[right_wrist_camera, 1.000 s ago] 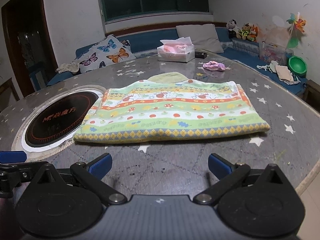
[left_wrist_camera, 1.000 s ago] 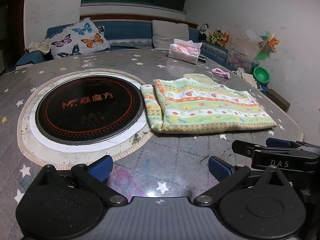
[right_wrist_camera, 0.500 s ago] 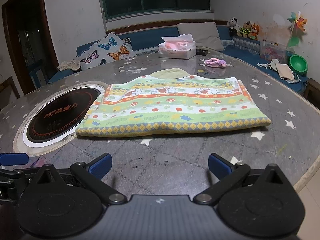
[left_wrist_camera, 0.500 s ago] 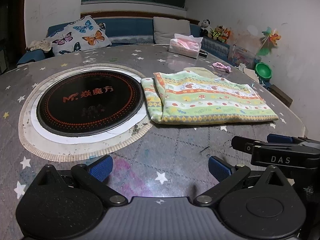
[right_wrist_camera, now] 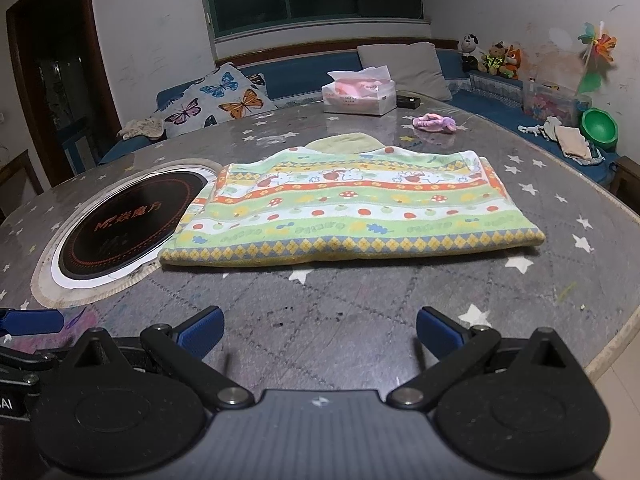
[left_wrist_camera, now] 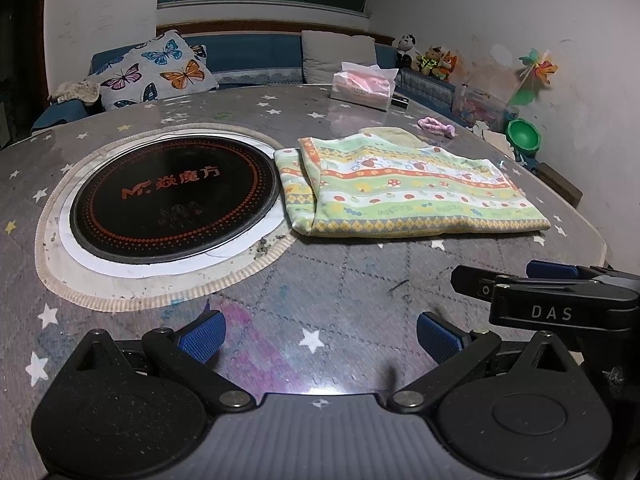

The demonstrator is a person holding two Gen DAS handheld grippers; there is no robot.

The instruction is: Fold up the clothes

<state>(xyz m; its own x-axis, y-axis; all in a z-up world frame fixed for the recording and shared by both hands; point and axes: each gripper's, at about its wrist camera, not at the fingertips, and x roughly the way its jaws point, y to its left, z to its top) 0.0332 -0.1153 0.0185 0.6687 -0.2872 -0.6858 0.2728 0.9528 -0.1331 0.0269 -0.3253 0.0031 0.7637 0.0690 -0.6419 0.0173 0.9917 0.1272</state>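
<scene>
1. Garment (right_wrist_camera: 340, 216): one striped, printed piece lies folded flat on the tabletop (right_wrist_camera: 360, 320), its left edge just beside the round cooktop (right_wrist_camera: 120, 224); judged from the neat oblong, the folding looks mostly done, with perhaps one more halving left
2. A plain pale-green part (right_wrist_camera: 344, 141) pokes out from the far edge, likely a piece of the same garment tucked under; whether it is separate cannot be told
3. Left claw (left_wrist_camera: 318, 330): jaws apart, holding nothing, hovering low over bare tabletop near the person, short of the garment; it faces the cooktop and the garment's left end, a fair spot for taking that end
4. Right claw (right_wrist_camera: 318, 328): jaws apart and empty too, squared up to the garment's long near edge, well placed to pinch the right end
5. The right claw also shows at the right edge of the left view, so the two sit side by side
6. Count: two claws, one garment, one cooktop, one tissue box (right_wrist_camera: 358, 94) and one small pink item (right_wrist_camera: 434, 122) at the far side of the tabletop, well apart from the garment
7. Off the tabletop: two cushions on the bench, one green bowl (right_wrist_camera: 599, 126), three small plush toys (right_wrist_camera: 490, 58)
</scene>
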